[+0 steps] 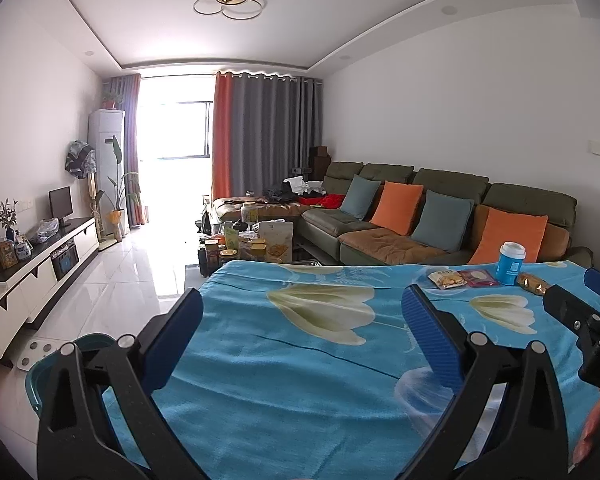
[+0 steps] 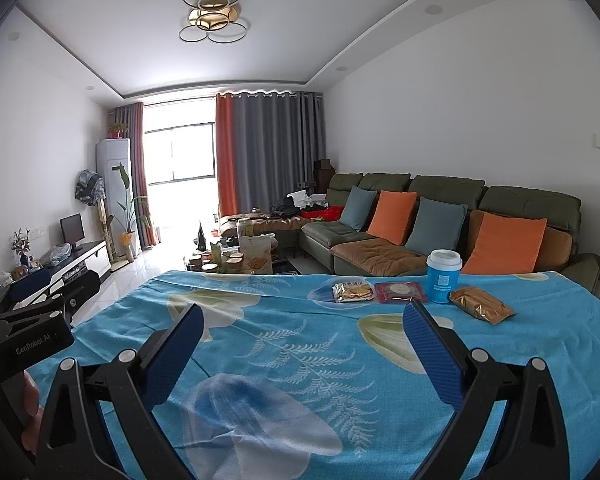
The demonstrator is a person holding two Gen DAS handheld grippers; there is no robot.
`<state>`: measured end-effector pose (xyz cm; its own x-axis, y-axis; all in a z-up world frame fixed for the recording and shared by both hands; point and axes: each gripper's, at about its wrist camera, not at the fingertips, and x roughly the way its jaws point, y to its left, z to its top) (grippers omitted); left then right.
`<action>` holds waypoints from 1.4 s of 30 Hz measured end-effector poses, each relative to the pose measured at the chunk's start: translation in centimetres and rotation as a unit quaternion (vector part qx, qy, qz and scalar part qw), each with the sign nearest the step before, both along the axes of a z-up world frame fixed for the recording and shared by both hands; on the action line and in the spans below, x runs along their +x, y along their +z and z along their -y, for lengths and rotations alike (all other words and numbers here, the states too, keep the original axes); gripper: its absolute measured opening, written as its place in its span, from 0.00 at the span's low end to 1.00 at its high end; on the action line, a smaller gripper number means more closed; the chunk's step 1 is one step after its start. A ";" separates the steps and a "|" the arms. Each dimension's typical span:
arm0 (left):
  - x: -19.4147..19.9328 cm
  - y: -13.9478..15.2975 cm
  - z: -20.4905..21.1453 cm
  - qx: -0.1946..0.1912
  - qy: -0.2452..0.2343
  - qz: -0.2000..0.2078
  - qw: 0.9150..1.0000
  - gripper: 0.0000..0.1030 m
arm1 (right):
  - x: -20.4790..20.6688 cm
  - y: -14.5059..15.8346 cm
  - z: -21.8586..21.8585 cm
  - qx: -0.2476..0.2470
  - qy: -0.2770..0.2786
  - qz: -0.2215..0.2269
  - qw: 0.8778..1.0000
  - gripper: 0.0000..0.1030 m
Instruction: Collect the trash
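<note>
Left gripper [image 1: 302, 340] jaws wide open, empty, blue ribbed pads above the table cloth [image 1: 292, 360]. Right gripper [image 2: 304, 346] likewise spread wide, holding nothing. Soft blue floral cloth covers the table. Along its far right edge: crinkly snack packet [image 2: 353, 291], flat red wrapper [image 2: 400, 291], blue paper cup [image 2: 443, 276] with white lid, gold foil wrapper [image 2: 481, 304].

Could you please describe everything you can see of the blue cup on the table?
The blue cup is a small takeaway-style cup that looks like paper, with a pale label on its side and a white lid closing the top. It stands upright near the far edge of the floral blue tablecloth, between a red packet and a gold-brown wrapper. Neither gripper touches it.
</note>
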<state>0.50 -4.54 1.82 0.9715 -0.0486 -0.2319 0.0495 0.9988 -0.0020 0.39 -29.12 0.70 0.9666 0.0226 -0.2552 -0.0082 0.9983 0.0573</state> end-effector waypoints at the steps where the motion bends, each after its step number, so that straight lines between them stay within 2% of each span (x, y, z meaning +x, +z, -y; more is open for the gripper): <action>1: 0.0 0.0 0.0 0.000 0.000 0.000 1.000 0.95 | 0.0 0.0 0.0 0.000 0.000 0.000 1.000 0.93; 42: 0.2 0.1 -0.3 0.002 0.005 -0.001 1.000 0.95 | 0.0 0.1 0.0 0.002 0.001 -0.001 1.000 0.93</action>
<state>0.71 -4.25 1.95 0.9717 -0.0381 -0.2332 0.0397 0.9992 0.0020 0.40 -29.08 0.80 0.9660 0.0248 -0.2575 -0.0092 0.9980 0.0618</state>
